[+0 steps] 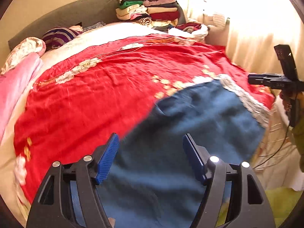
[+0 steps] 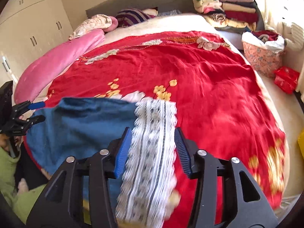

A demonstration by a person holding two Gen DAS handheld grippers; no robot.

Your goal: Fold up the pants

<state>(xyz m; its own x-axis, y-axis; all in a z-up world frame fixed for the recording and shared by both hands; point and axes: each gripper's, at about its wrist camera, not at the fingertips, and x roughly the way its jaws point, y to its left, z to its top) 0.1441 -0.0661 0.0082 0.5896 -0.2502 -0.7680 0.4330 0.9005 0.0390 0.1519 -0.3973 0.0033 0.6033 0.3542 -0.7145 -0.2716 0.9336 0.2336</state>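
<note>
My blue pants (image 1: 199, 114) lie on the red bedspread (image 1: 95, 95), lower right in the left view, with the patterned waistband (image 2: 152, 142) at lower centre of the right view. My left hand-held gripper (image 1: 151, 155) is spread wide over the cloth, pinching nothing. My right hand-held gripper (image 2: 152, 150) stands half spread astride the waistband, pads clear. Regrasping one layer only could drag the fold crooked, or snag the bedspread beneath.

A home bedroom: a bed (image 2: 190, 21) under a red bedspread (image 2: 190, 76), folded blankets (image 2: 228, 9), a built-in wardrobe (image 2: 32, 28).
</note>
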